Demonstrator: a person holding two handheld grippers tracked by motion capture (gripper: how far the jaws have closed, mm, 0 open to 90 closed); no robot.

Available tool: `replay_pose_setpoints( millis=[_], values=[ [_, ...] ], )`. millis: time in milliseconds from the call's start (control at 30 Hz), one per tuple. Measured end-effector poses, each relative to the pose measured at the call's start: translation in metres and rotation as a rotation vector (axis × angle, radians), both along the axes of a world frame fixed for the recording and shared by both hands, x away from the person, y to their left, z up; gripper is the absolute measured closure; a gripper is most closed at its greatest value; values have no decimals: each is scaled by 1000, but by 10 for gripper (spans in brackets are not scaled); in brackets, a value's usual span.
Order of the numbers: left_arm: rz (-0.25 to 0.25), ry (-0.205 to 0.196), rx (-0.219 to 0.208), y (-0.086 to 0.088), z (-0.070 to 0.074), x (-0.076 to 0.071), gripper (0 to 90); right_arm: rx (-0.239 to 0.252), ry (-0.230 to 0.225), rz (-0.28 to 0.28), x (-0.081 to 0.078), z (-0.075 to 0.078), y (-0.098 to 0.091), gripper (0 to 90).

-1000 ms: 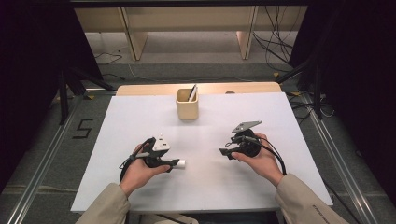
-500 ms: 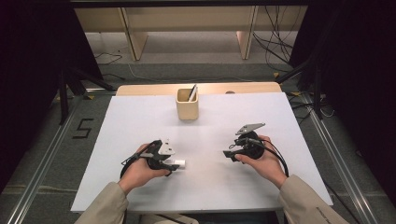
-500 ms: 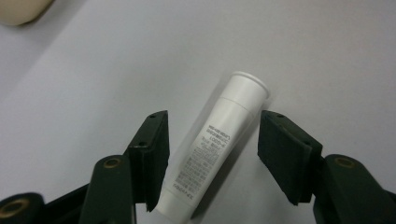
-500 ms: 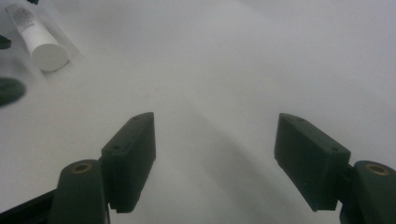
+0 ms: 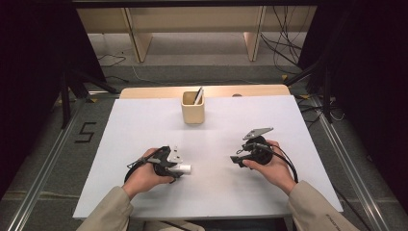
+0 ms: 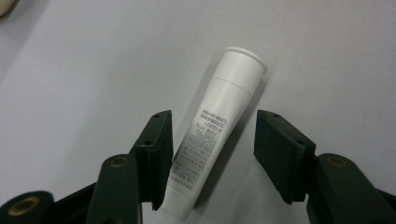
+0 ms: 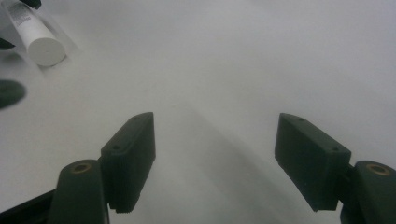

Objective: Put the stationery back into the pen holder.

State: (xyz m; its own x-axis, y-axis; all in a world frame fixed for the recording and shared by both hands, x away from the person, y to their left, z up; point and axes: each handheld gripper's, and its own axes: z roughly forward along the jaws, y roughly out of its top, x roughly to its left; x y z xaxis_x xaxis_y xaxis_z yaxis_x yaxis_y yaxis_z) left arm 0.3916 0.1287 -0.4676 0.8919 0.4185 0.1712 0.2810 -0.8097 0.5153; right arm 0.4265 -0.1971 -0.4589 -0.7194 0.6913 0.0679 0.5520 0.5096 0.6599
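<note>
A white sheet covers the worktop (image 5: 144, 120), leaving a strip of pale wood bare along the far edge. The floor around it is grey, with metal rails running down both sides, black stands and loose cables by the far corners, and light wooden furniture legs beyond the far edge. A black mark shaped like a five sits on the floor off the left edge.

Near the middle of the far edge stands a small square beige wooden holder (image 5: 193, 109) with a slim pen-like stick (image 5: 198, 95) leaning in it.

A small white plastic tube with fine printed text (image 6: 212, 130) lies flat on the sheet towards the near edge, left of centre. The left gripper (image 5: 180, 168) has been closing around it: one jaw lies against the tube's side, the other stands clear with a gap, so the tube is between the jaws but not clamped.

The right gripper (image 5: 234, 159) rests right of centre towards the near edge, well apart from the tube, jaws wide and holding nothing
</note>
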Motion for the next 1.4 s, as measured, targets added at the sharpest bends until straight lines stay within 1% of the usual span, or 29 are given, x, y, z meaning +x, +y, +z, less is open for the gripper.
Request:
replay_pose_setpoints(
  millis=[533, 700, 833, 967, 1033, 1067, 1100, 1200, 1300, 1333, 1400],
  values=[
    [-26, 1, 30, -2, 1, 3, 481, -11, 7, 12, -5, -2, -3, 295],
    [-54, 1, 64, -3, 1, 4, 489, -13, 11, 10, -7, -3, -5, 295],
    [-66, 3, 76, -4, 1, 4, 501, -14, 12, 7, -8, -4, -7, 295],
    [-92, -6, 111, -5, 3, 6, 514, -16, 14, 2, -9, -4, -8, 295],
    [-104, -2, 124, -6, 3, 7, 523, -16, 16, 1, -9, -5, -9, 295],
    [-104, 0, 122, -7, 3, 7, 527, -16, 18, 1, -9, -5, -9, 295],
    [-113, -1, 134, -7, 4, 7, 530, -15, 19, 0, -10, -5, -9, 295],
    [-125, 2, 152, -9, 4, 8, 533, -17, 15, 3, -10, -5, -10, 295],
    [-119, 5, 154, -10, 4, 9, 537, -18, 13, 3, -10, -5, -11, 295],
    [-123, 6, 167, -10, 4, 9, 538, -18, 13, 3, -10, -5, -11, 295],
    [-126, 5, 171, -10, 4, 10, 539, -16, 14, 0, -10, -5, -11, 294]
  ],
)
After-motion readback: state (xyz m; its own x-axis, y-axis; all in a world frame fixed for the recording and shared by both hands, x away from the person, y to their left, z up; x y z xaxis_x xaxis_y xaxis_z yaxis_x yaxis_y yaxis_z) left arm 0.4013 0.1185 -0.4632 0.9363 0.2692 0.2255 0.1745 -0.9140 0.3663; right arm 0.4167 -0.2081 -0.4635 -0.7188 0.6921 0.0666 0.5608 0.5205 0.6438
